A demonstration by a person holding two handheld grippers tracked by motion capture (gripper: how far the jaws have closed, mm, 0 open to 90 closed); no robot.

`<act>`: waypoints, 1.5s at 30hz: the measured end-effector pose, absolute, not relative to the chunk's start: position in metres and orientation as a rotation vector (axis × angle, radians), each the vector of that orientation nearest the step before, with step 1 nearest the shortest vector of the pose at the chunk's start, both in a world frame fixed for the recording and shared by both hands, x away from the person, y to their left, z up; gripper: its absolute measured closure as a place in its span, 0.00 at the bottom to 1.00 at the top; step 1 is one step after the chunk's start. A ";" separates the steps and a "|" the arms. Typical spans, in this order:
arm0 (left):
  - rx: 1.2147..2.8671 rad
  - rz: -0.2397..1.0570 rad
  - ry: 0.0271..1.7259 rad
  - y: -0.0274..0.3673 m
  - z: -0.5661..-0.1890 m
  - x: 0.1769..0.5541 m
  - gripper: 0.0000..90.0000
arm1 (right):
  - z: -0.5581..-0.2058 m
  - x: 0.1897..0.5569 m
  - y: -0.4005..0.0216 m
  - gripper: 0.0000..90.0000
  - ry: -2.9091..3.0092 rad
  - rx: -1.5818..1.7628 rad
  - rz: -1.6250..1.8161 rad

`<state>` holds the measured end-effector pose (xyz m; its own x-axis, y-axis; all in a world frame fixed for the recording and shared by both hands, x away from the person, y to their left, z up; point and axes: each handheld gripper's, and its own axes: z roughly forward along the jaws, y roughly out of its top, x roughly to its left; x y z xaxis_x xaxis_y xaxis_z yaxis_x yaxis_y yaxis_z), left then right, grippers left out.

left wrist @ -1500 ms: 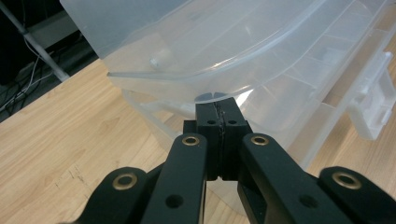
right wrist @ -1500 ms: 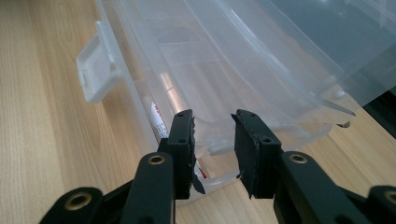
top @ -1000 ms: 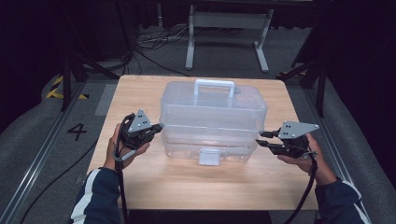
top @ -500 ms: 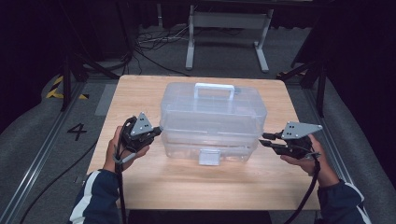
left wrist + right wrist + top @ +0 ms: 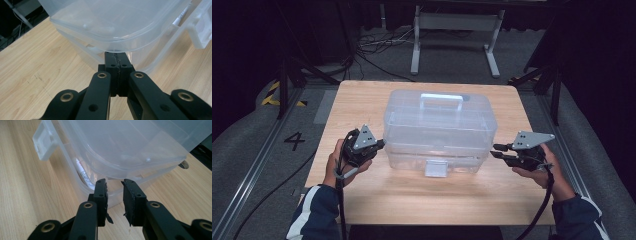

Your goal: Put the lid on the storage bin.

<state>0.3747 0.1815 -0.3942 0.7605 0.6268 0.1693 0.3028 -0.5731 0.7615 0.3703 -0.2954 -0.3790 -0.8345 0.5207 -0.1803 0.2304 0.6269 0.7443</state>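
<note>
The clear plastic box (image 5: pixel 440 131) stands mid-table (image 5: pixel 362 100), long axis across, between both grippers; the left gripper (image 5: pixel 379 145), jaws clenched on nothing, tips just under the box's left lid rim; the right gripper (image 5: pixel 493 151), jaws parted after closing slightly, nothing between them, sits just off the right end; the left is nearer.

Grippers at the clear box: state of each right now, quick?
Left gripper: fingers shut, empty, tips under the lid rim of the clear box.
Right gripper: fingers open with a gap, nothing between them, at the box's rim.
</note>
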 end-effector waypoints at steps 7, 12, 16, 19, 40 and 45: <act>2.234 0.552 0.697 0.180 -0.399 0.374 1.00 | -0.382 0.370 -0.294 0.81 2.493 0.587 1.038; 2.244 0.549 0.695 0.180 -0.401 0.374 1.00 | -0.382 0.369 -0.295 0.81 2.501 0.588 1.038; 2.256 0.545 0.697 0.180 -0.403 0.373 1.00 | -0.385 0.368 -0.293 0.81 2.517 0.591 1.014; 2.259 0.545 0.695 0.180 -0.403 0.373 1.00 | -0.386 0.368 -0.292 0.81 2.522 0.592 1.011; 2.280 0.532 0.695 0.185 -0.410 0.371 1.00 | -0.388 0.366 -0.289 0.80 2.539 0.594 1.007; 2.284 0.521 0.691 0.186 -0.410 0.369 0.95 | -0.389 0.366 -0.288 0.79 2.545 0.589 0.998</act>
<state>0.3694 0.1865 -0.4102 0.7785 0.6042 0.1700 0.3298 -0.6242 0.7083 0.3656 -0.2881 -0.3889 -0.8549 0.4928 -0.1619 0.2514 0.6666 0.7018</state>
